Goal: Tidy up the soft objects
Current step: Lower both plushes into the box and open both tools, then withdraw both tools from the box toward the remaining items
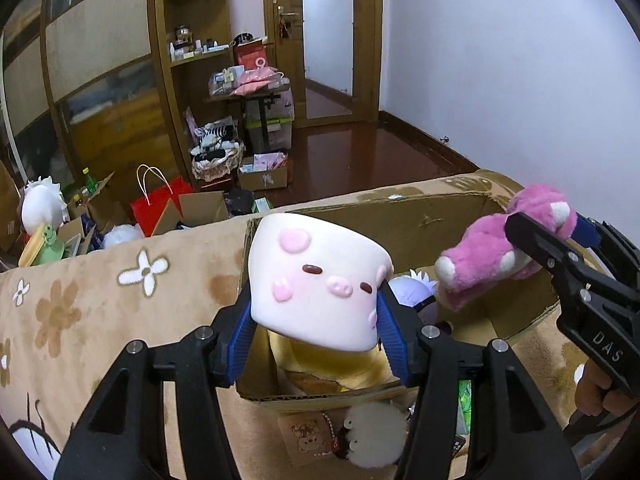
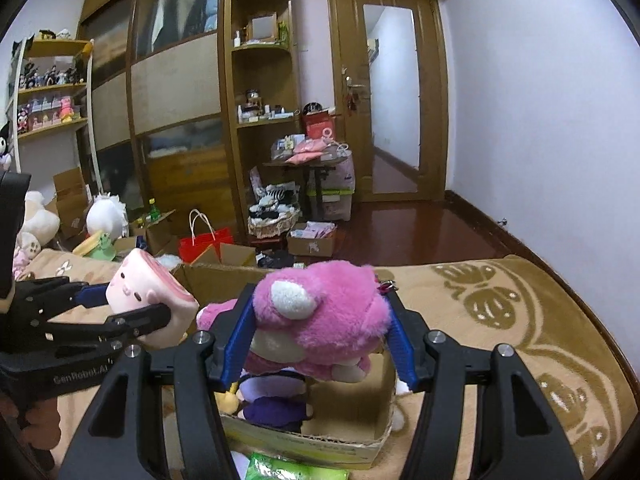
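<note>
Left tongs (image 1: 316,320) clamped on white pig-face plush (image 1: 320,288), blue pads (image 1: 390,340) pressing both its sides, held above the left end of the open cardboard box (image 1: 400,212). Right tongs (image 2: 320,336) clamped on pink bear plush (image 2: 320,312), held over the same box, nearer its right end. Inside the box: yellow plush (image 1: 340,372) under the pig toy, purple plush (image 2: 276,404) under the bear. Box sits on a tan flower-pattern blanket (image 1: 80,300). Fluffy white keychain toy (image 1: 372,436) lies on the blanket just in front of the box. Green packet (image 2: 292,468) near the box's front edge.
</note>
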Demonstrator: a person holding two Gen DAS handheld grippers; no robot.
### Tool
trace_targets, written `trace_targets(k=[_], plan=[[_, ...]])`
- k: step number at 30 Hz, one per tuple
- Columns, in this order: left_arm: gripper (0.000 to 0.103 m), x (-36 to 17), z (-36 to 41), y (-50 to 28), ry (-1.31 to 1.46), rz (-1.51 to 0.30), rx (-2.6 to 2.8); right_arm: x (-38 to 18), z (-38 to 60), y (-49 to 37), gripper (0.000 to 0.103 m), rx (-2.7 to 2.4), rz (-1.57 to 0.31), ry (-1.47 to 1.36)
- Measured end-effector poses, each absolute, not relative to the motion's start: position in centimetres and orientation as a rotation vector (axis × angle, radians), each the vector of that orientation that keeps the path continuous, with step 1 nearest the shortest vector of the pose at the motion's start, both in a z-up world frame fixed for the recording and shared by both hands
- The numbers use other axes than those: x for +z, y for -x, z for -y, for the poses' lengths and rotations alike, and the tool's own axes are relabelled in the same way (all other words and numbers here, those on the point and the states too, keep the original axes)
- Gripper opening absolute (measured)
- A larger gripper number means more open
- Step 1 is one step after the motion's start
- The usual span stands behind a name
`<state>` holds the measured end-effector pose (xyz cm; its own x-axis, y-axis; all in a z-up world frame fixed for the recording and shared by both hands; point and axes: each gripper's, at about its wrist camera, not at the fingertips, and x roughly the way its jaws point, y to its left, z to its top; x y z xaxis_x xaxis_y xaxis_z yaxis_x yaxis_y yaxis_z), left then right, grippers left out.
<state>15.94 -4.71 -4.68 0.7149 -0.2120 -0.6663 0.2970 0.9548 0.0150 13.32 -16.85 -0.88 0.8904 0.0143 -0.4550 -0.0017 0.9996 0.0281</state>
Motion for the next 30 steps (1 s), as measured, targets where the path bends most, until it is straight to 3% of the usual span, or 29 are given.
trace_targets(k=[14, 18, 21, 30], plan=[[0.067, -5.2, 5.2, -15.6, -0.157, -0.73, -0.276, -1.5, 16.9, -13.7, 0.065, 0.027, -0.519, -0.057], [0.085, -4.6, 5.0, -14.9, -0.148, -0.691, -0.281, -1.5, 16.8, -13.6, 0.065, 0.032, -0.529, -0.065], [0.088, -4.2, 4.9, -14.5, -0.151, -0.676, -0.276, -1.7, 16.6, -13.6, 0.065, 0.032, -0.54, -0.08], [0.089, -3.4, 3.5, -13.7, -0.125, -0.719, -0.244, -0.5, 16.4, -12.1, 0.09, 0.02, -0.51, -0.094]])
